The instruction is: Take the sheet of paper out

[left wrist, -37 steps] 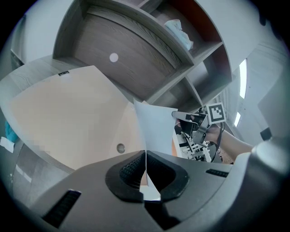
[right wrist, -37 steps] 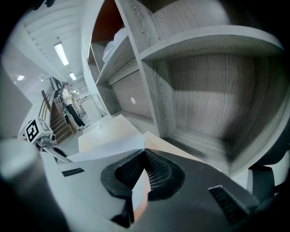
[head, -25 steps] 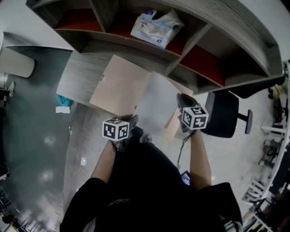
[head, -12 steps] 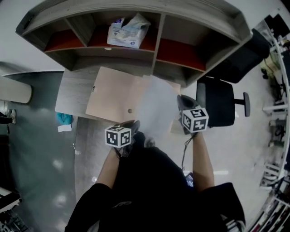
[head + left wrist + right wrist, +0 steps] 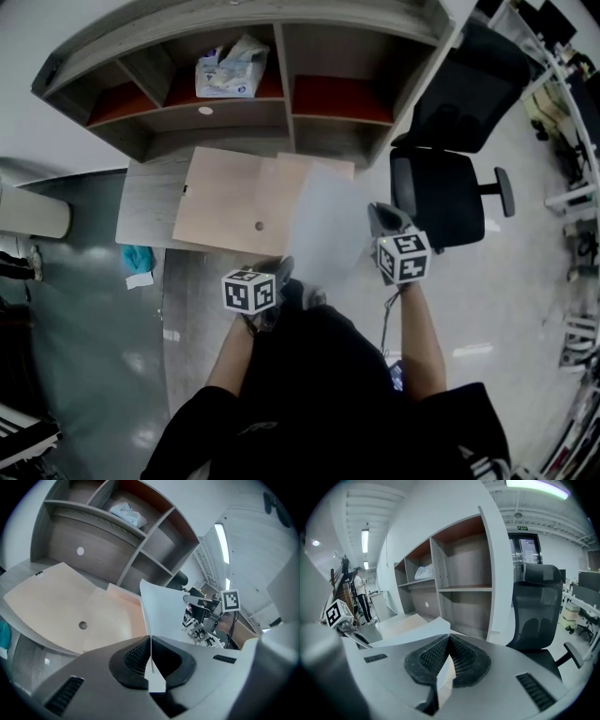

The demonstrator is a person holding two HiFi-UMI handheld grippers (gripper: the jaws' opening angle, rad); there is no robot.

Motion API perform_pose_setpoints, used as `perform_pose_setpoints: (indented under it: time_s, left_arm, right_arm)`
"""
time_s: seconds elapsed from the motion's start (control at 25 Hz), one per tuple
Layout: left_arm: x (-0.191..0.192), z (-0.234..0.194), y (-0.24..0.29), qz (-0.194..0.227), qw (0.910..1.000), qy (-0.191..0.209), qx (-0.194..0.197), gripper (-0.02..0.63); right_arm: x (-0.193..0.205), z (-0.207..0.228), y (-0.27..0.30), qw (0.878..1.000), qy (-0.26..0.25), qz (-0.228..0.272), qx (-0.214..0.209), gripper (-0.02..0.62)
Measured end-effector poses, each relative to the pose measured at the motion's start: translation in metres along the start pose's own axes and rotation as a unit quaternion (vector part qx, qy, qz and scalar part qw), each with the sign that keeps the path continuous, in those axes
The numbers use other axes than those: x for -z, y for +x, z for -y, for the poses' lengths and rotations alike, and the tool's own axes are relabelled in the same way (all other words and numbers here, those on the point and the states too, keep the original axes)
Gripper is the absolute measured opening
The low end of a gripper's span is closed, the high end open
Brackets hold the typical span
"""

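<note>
A white sheet of paper (image 5: 328, 225) hangs in the air between my two grippers, over the right end of an open beige folder (image 5: 230, 199) that lies on the grey desk (image 5: 145, 202). My left gripper (image 5: 281, 269) is shut on the sheet's near left corner; in the left gripper view the paper (image 5: 164, 611) runs up out of the closed pads (image 5: 136, 656). My right gripper (image 5: 376, 212) is shut on the sheet's right edge. In the right gripper view the paper (image 5: 412, 633) leaves the closed pads (image 5: 464, 658) to the left.
Behind the desk stands a grey shelf unit (image 5: 291, 84) with a white packet (image 5: 227, 70) in one compartment. A black office chair (image 5: 450, 183) is close on the right. A teal cloth (image 5: 138, 257) lies on the floor at the left.
Both grippers have drawn back from the shelf with the sheet, which now overlaps the folder less. The desk and shelf have slid left in the head view.
</note>
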State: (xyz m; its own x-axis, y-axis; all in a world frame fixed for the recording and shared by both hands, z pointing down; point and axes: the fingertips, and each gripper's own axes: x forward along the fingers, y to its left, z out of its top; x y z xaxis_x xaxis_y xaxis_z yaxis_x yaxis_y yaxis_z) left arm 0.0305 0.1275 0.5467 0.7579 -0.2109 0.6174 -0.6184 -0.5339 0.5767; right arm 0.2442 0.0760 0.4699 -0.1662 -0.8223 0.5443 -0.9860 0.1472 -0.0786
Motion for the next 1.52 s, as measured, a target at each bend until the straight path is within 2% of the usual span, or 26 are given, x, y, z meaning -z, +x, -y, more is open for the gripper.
perform_pose_setpoints:
  time_s: [0.16, 0.36, 0.6, 0.92, 1.24, 1.52]
  left_arm:
    - [0.011, 0.009, -0.004, 0.003, 0.9999, 0.009, -0.007, 0.044]
    - [0.011, 0.019, -0.009, 0.013, 0.9988, 0.044, -0.015, 0.044]
    - [0.007, 0.033, -0.019, 0.034, 0.9967, 0.074, -0.008, 0.044]
    - [0.011, 0.040, -0.048, 0.073, 0.9899, 0.121, -0.004, 0.044]
    - [0.018, 0.042, -0.070, 0.079, 0.9865, 0.143, 0.012, 0.044]
    - [0.023, 0.053, -0.085, 0.090, 0.9846, 0.148, 0.025, 0.044]
  right_arm:
    - [0.002, -0.002, -0.020, 1.000, 0.010, 0.019, 0.006, 0.017]
    - [0.000, -0.004, -0.044, 0.998, 0.021, 0.047, 0.021, 0.015]
    - [-0.007, -0.011, -0.072, 0.995, 0.038, 0.080, 0.045, 0.015]
    - [-0.017, -0.034, -0.115, 0.985, 0.034, 0.125, 0.117, 0.016]
    - [-0.020, -0.058, -0.151, 0.976, 0.028, 0.145, 0.157, 0.016]
    - [-0.022, -0.075, -0.169, 0.974, 0.015, 0.149, 0.170, 0.016]
